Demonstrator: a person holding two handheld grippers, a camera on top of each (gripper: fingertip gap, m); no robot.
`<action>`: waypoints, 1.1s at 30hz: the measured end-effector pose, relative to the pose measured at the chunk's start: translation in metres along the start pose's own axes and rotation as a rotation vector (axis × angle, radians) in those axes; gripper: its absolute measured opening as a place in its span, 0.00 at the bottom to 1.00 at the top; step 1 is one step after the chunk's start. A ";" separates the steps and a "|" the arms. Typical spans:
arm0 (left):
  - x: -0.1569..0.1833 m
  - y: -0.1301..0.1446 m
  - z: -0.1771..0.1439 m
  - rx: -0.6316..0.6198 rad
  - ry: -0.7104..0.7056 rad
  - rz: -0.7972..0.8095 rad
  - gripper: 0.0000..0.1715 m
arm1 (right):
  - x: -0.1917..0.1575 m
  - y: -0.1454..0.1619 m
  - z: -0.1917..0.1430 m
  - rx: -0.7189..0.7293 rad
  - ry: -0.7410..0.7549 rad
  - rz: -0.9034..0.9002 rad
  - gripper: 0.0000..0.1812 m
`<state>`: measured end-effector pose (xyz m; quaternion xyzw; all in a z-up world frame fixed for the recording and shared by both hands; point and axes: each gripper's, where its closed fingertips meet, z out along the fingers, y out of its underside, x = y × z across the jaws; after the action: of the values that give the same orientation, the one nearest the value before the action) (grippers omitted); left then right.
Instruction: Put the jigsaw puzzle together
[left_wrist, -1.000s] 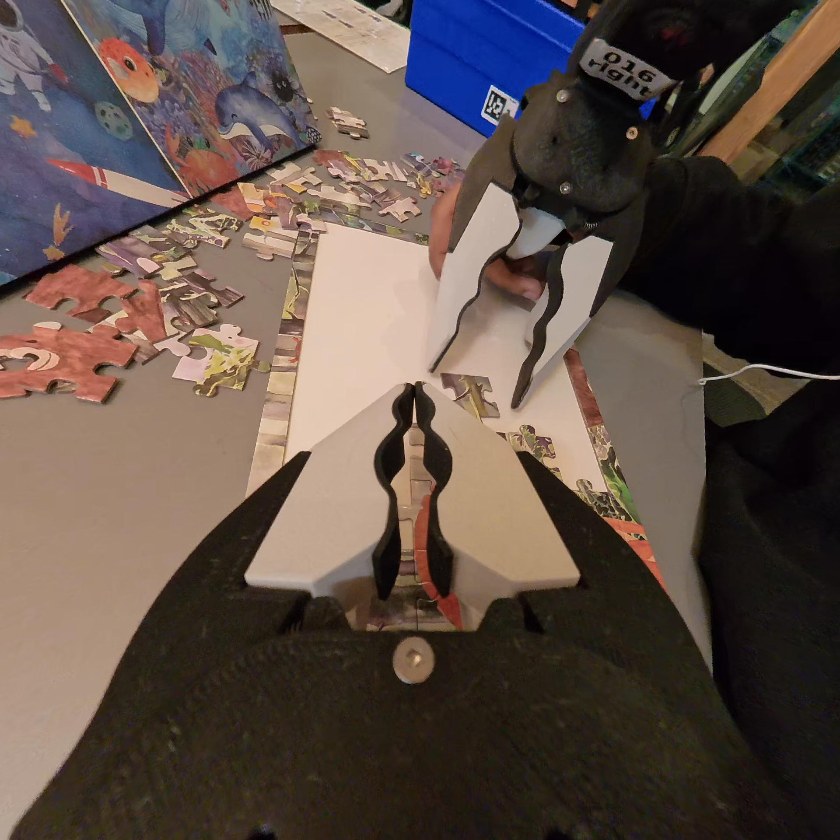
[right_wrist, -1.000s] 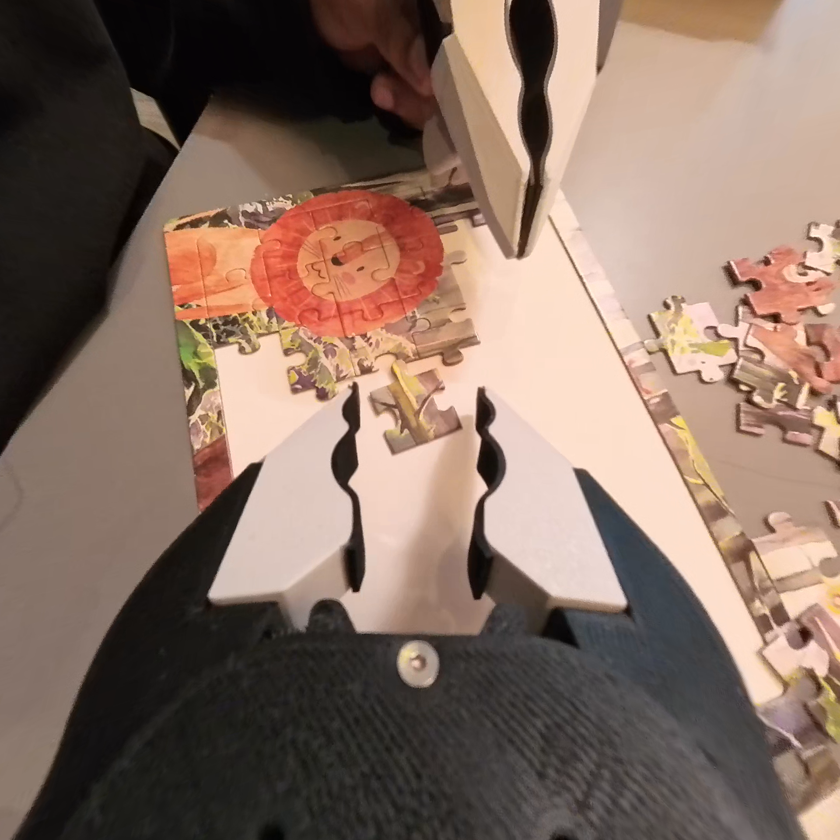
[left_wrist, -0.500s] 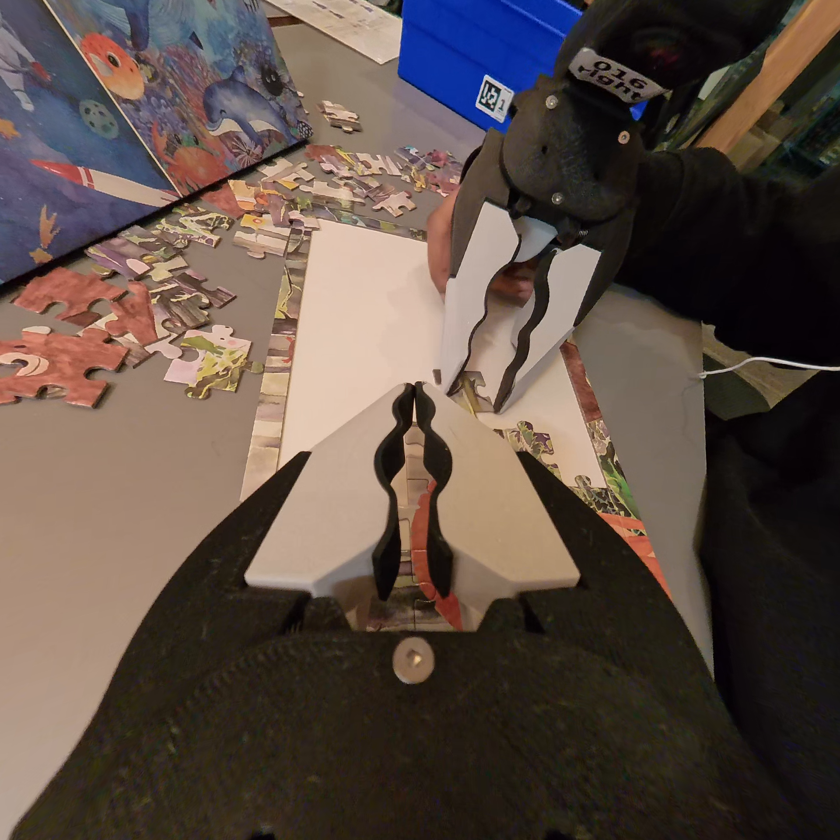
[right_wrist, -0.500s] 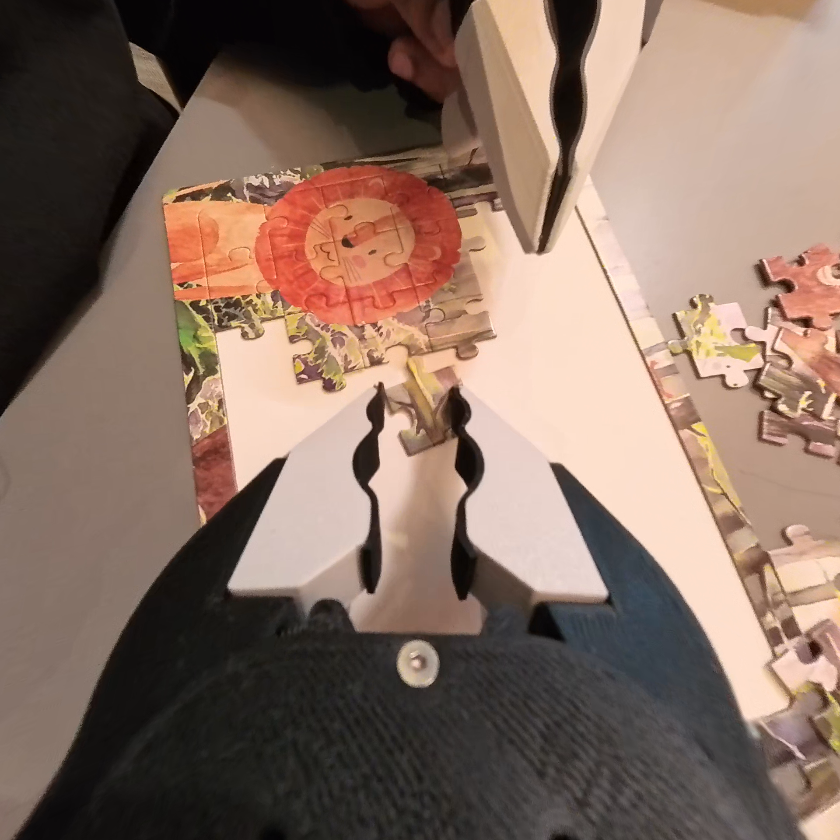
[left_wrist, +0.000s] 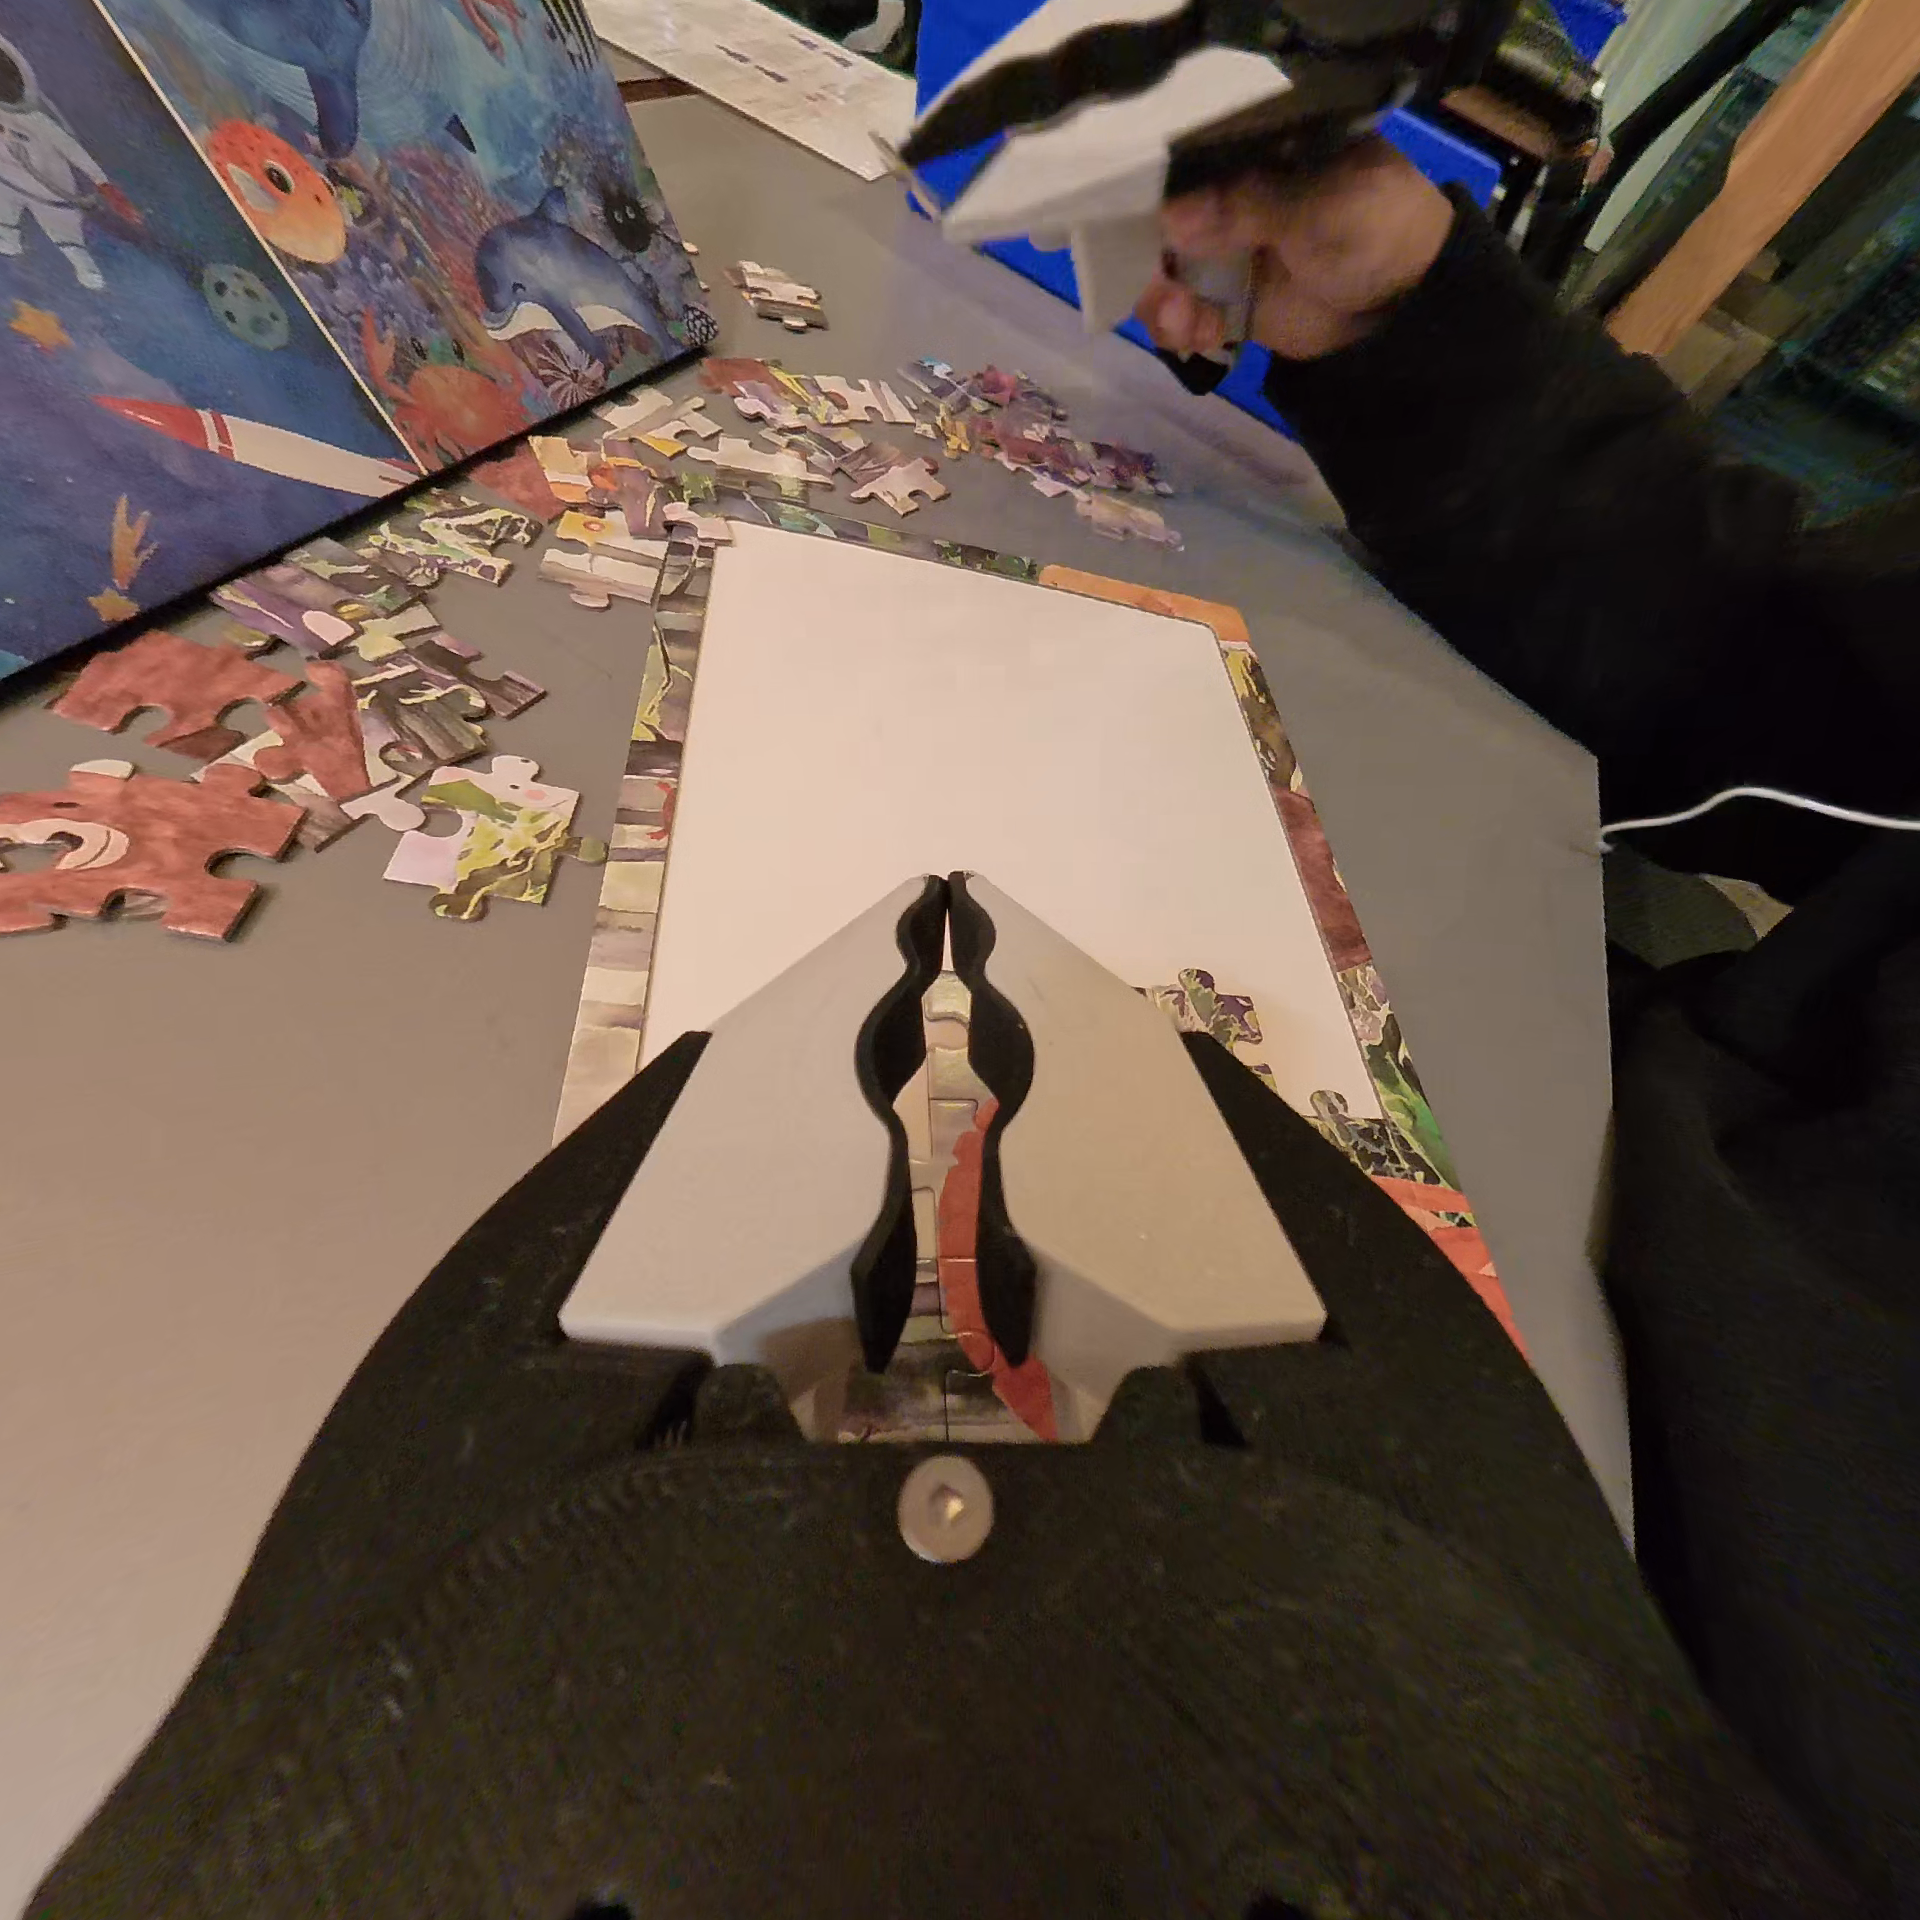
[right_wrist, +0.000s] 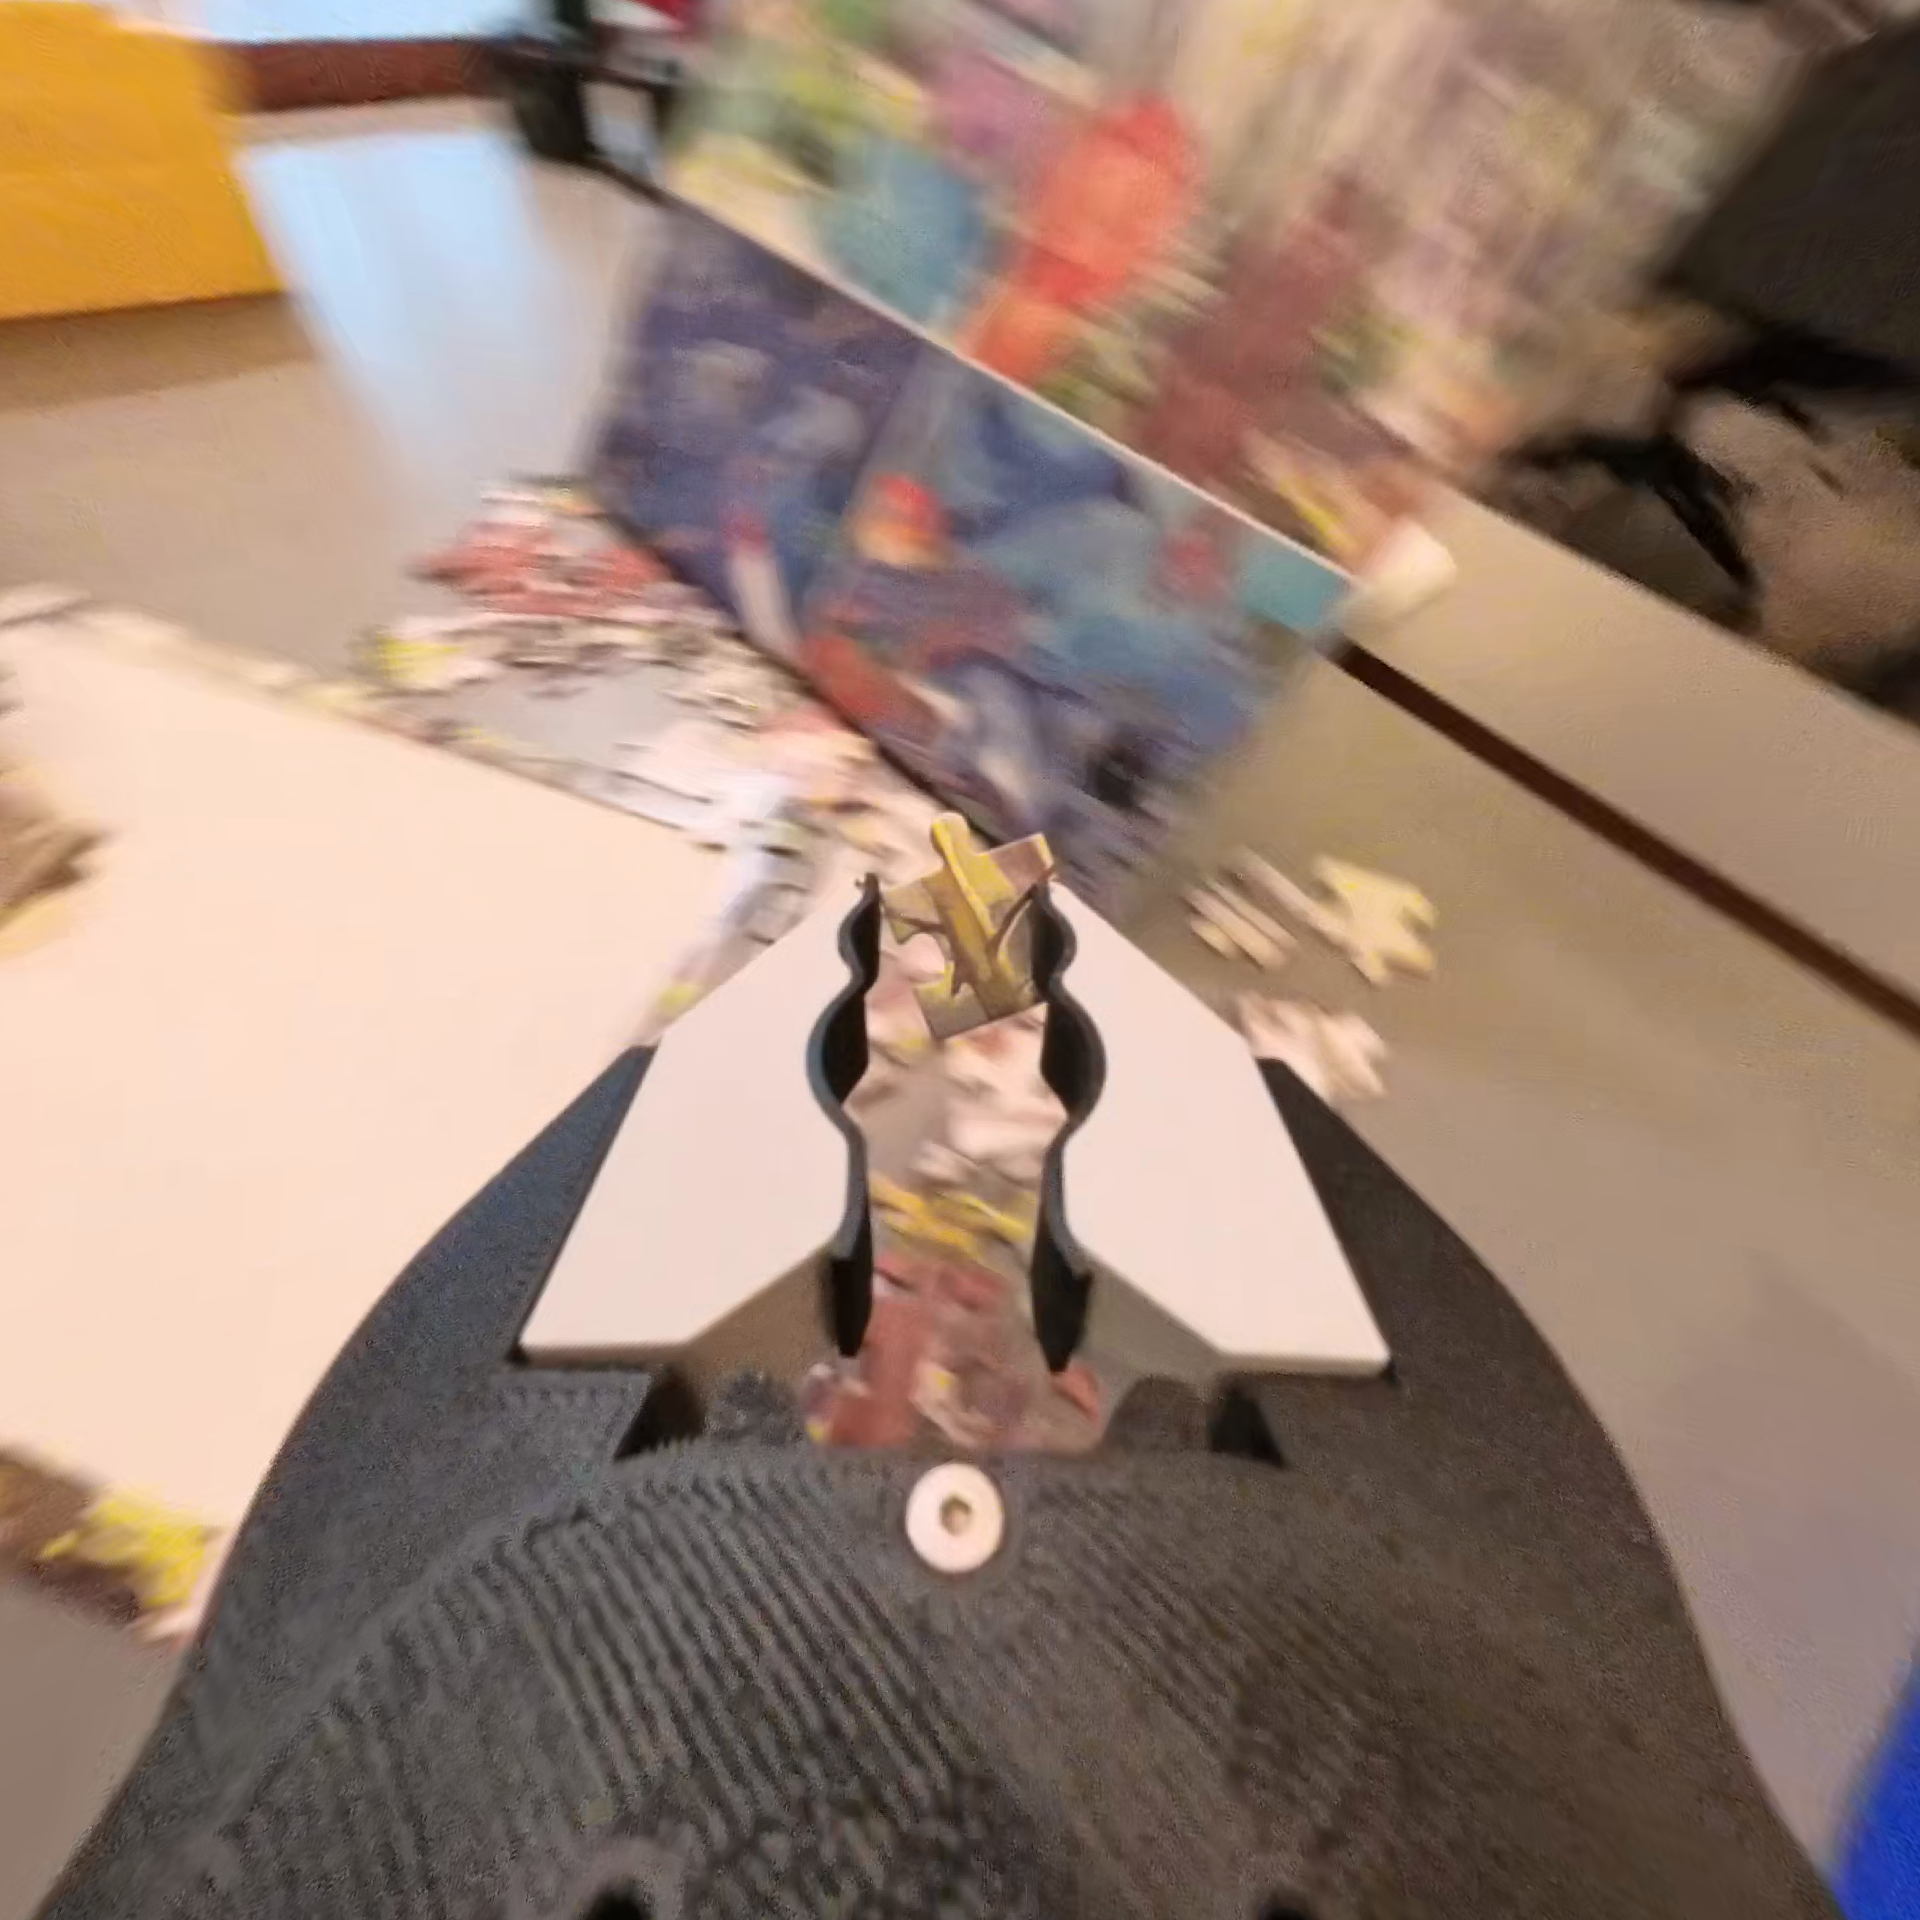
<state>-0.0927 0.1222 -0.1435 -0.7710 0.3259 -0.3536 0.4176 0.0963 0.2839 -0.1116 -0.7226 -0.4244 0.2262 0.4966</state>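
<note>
A yellow-and-grey puzzle piece (right_wrist: 971, 940) is lifted off the surface, pinched at the tips of the right gripper (right_wrist: 956, 914). On the white puzzle board (left_wrist: 956, 727), joined pieces (left_wrist: 1351, 1132) fill the near right corner; loose pieces (left_wrist: 343, 717) lie past its left and far edges.

Yellow-green puzzle piece (right_wrist: 971, 940) clamped between raised tongs (right_wrist: 954, 914)

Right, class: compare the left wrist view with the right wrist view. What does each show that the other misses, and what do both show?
Only the left wrist view: the shut left gripper over the puzzle tray, the assembled corner, the blue bin, and the right gripper lifted away.

Only the right wrist view: the yellow-green puzzle piece pinched at that gripper's tips, and a yellow object.

Both: the sea-creature puzzle box, loose pieces, the grey table.
</note>
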 end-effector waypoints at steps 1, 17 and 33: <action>0.000 0.000 0.000 0.000 -0.001 0.003 0.00 | 0.027 0.013 -0.003 -0.033 0.094 0.079 0.15; 0.002 -0.002 -0.003 0.024 0.018 -0.013 0.00 | 0.104 0.074 -0.022 -0.197 0.422 0.284 0.15; 0.002 -0.003 -0.004 0.030 0.025 -0.026 0.00 | 0.099 0.034 -0.041 -0.078 0.454 0.202 0.21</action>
<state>-0.0947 0.1201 -0.1390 -0.7644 0.3154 -0.3734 0.4205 0.1933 0.3408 -0.1163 -0.8122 -0.2362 0.0902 0.5258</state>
